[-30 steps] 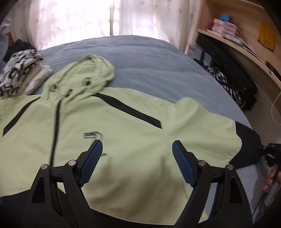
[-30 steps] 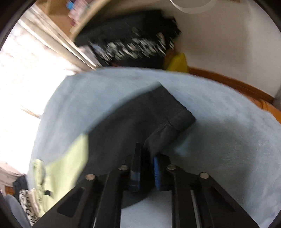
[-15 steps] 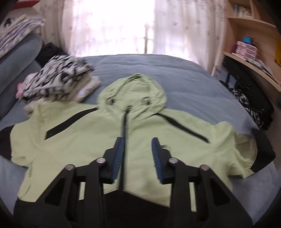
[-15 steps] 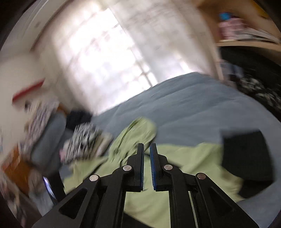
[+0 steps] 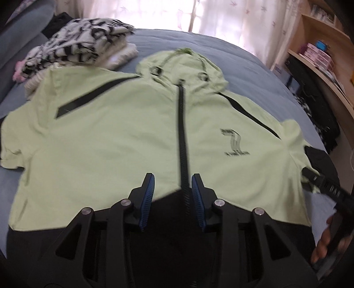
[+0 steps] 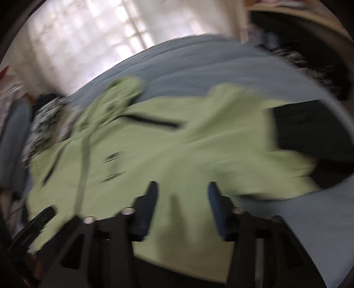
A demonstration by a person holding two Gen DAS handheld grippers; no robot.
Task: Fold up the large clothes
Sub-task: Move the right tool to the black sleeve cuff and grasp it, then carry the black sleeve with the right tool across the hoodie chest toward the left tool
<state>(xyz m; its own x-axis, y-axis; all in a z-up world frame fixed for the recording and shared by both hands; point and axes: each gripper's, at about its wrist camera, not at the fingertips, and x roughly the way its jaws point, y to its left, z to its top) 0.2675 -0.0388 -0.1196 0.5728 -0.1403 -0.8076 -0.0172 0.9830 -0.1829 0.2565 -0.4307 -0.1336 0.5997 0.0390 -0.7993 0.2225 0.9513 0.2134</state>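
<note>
A large light-green hooded jacket (image 5: pixel 115 141) with a black zipper, black stripes and black sleeve ends lies spread flat, front up, on the blue bed (image 5: pixel 247 66). My left gripper (image 5: pixel 172 188) hovers over its lower middle, straddling the zipper (image 5: pixel 182 137), jaws partly open and empty. My right gripper (image 6: pixel 182 195) is open and empty above the jacket's (image 6: pixel 199 144) right half, near the black sleeve end (image 6: pixel 309 135). The right wrist view is blurred. The right gripper also shows at the left wrist view's right edge (image 5: pixel 325 188).
A stack of folded black-and-white and cream clothes (image 5: pixel 73 48) sits at the bed's far left, touching the jacket's left shoulder. A curtained window (image 5: pixel 199 15) is behind. Wooden shelves (image 5: pixel 320 55) and dark clothes (image 5: pixel 316 106) stand along the right side.
The right gripper let go of the black sleeve end, swung over the jacket and opened. The left gripper narrowed, moved from the jacket's right half to its zipper and came closer.
</note>
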